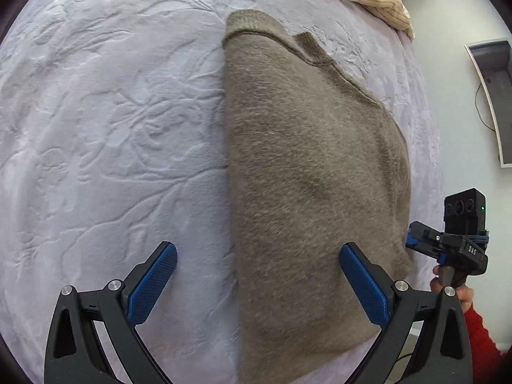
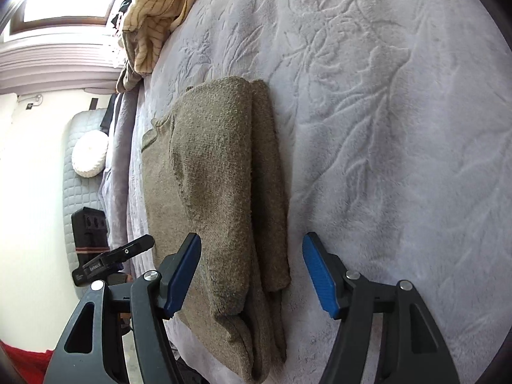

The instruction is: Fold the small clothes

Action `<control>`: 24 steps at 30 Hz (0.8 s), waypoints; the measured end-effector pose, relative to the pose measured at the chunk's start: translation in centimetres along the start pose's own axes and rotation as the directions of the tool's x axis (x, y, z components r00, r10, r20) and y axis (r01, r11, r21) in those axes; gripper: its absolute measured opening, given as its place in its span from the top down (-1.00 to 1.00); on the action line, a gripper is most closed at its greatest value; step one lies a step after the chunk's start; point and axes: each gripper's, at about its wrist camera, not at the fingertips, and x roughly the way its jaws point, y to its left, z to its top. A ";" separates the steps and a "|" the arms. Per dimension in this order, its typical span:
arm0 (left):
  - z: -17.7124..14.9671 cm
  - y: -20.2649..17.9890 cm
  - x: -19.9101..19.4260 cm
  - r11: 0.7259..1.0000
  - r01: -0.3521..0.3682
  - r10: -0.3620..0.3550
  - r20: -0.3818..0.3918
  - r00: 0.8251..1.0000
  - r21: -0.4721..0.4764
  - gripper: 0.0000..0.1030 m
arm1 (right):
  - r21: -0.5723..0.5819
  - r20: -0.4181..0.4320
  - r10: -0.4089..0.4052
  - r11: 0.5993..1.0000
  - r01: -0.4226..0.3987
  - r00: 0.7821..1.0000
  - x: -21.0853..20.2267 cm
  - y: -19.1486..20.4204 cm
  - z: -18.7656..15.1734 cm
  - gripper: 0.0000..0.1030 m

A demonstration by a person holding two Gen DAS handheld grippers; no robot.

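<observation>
The left gripper holds its blue-padded jaws spread wide apart, gripping nothing. The right gripper is likewise spread wide and grips nothing, its handle held by a hand in a red sleeve.

One grey sweater, one striped garment, two tools, one blanket.

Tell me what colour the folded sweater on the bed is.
Brownish-grey and fuzzy; the sweater shows best in the left wrist view.
</observation>
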 end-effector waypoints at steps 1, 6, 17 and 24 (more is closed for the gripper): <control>0.2 -0.4 0.6 1.000 0.014 -0.014 -0.009 1.000 0.007 -0.98 | -0.007 -0.015 0.011 1.000 -0.011 1.000 0.5 0.1 0.3 -0.35; 0.5 -2.3 2.2 0.998 -0.001 0.002 -0.020 1.000 0.061 -0.98 | -0.059 -0.081 0.023 0.998 -0.028 0.996 3.3 1.0 1.5 -0.36; 0.2 -3.9 1.2 0.995 0.017 -0.020 0.032 0.999 0.099 -0.19 | 0.018 -0.053 0.121 0.993 -0.120 0.991 4.2 2.0 1.2 0.32; -1.3 -3.3 -3.2 0.988 0.109 -0.116 0.056 0.992 0.106 0.03 | 0.047 0.009 0.223 0.974 -0.223 0.975 2.7 4.9 -0.9 0.41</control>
